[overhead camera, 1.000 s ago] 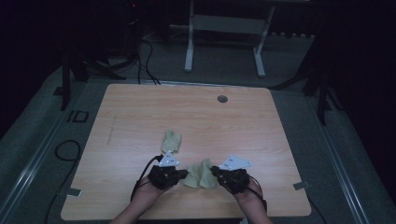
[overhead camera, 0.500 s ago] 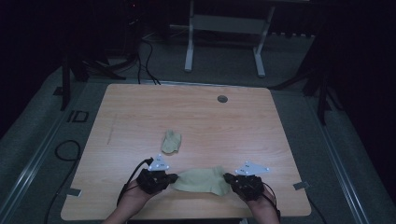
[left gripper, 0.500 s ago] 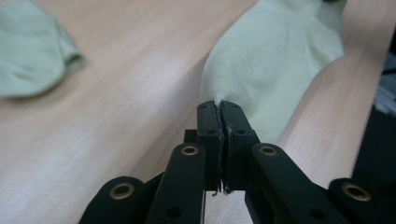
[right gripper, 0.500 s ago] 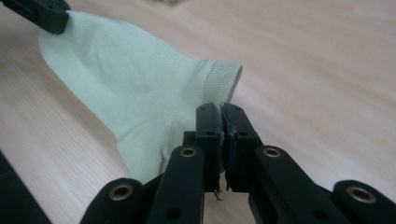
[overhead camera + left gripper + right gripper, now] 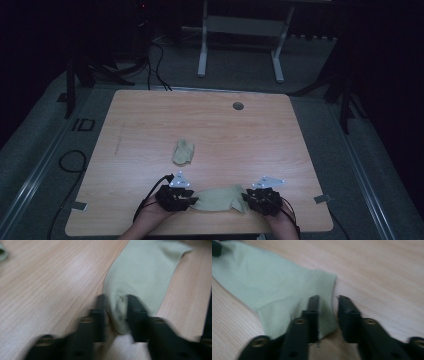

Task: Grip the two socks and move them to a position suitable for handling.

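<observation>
Where a second ago both tools pinched it bunched, pale green sock (image 5: 219, 199) now flat at worktop (image 5: 150, 125) near edge, left tool (image 5: 186, 199) and right tool (image 5: 248, 200) jaws just opening, its ends loose between them, second sock (image 5: 183, 152) unmoved beyond.

One wooden table (image 5: 150, 120) stood in the dim room. Two pale green socks lay on it: one stretched flat sock (image 5: 218, 199) near the front edge and one crumpled sock (image 5: 183, 152) farther back. Two black grippers were present, the left gripper (image 5: 189, 200) and the right gripper (image 5: 246, 199). One round grommet hole (image 5: 238, 106) marked the tabletop.
</observation>
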A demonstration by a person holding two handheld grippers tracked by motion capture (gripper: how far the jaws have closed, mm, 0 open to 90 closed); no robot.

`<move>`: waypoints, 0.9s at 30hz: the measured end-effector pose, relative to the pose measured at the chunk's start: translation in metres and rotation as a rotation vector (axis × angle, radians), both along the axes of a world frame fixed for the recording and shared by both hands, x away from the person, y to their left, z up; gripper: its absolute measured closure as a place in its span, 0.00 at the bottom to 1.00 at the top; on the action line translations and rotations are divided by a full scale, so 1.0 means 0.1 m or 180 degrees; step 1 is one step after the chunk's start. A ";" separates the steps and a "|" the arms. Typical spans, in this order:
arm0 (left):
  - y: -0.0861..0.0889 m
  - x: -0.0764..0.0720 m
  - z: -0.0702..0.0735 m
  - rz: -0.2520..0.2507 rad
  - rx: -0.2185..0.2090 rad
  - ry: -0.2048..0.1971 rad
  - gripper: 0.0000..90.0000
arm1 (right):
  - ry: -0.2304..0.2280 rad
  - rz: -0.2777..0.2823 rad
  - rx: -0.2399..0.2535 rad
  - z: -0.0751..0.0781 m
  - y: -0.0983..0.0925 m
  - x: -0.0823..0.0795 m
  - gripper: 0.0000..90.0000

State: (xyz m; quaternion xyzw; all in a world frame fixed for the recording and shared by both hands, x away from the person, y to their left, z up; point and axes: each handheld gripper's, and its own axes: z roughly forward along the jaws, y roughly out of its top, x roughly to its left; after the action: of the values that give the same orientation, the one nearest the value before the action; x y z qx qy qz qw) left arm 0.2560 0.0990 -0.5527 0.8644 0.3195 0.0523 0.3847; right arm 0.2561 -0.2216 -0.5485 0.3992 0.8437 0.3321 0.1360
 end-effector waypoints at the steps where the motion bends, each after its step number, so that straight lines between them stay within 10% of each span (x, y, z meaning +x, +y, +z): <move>1: 0.03 -0.01 0.03 0.0027 -0.0030 -0.0039 0.54 | -0.0040 0.0016 -0.0009 0.04 -0.01 0.00 0.66; 15: 0.73 -0.13 0.05 0.0549 -0.0254 -0.0285 0.41 | -0.0353 0.0303 0.0069 0.47 0.25 0.23 0.52; 27: 1.10 -0.20 -0.04 0.0877 -0.0349 -0.0373 0.35 | -0.0333 0.0693 0.0063 0.57 1.03 0.74 0.50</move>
State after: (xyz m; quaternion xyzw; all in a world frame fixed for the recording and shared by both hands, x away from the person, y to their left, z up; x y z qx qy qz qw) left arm 0.2358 0.2089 -0.5571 0.7856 0.4144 0.1374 0.4385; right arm 0.3306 -0.1182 -0.4917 0.2887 0.8705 0.3736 0.1390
